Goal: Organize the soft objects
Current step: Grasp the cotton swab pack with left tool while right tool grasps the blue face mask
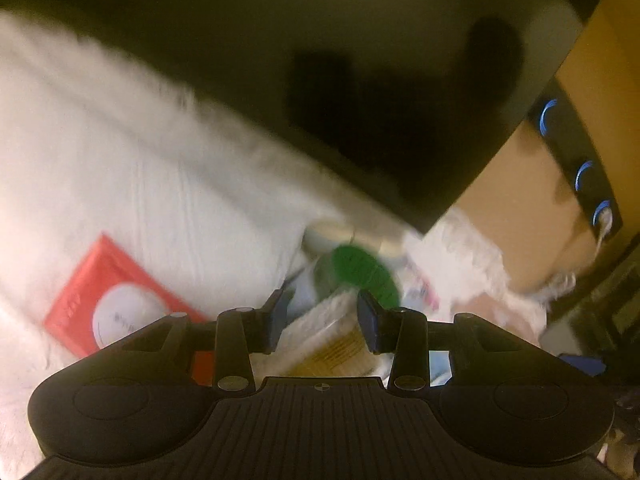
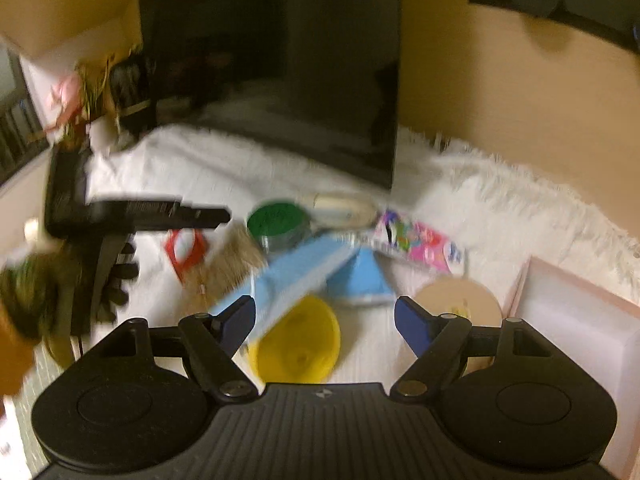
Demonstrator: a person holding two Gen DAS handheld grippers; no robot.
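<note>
My left gripper (image 1: 325, 318) hovers over a pile of small items on a white fluffy cover (image 1: 120, 160). Its jaws stand partly apart, framing a pale bristly sponge (image 1: 320, 328); the sponge seems to lie below them. A green round lid (image 1: 360, 268) sits just beyond. In the right wrist view, the left gripper (image 2: 216, 214) reaches in from the left above the beige sponge (image 2: 232, 264). My right gripper (image 2: 326, 322) is open wide over a yellow soft piece (image 2: 298, 340). A light blue cloth (image 2: 288, 276) lies by its left finger. Everything is blurred.
A large black screen (image 2: 280, 60) stands at the back on the cover (image 2: 500, 208). Near the pile lie a red packet (image 2: 186, 248), a colourful packet (image 2: 416, 244), a blue cone-shaped piece (image 2: 360, 280) and a beige disc (image 2: 460, 296). A pale pink box (image 2: 580, 328) sits at the right.
</note>
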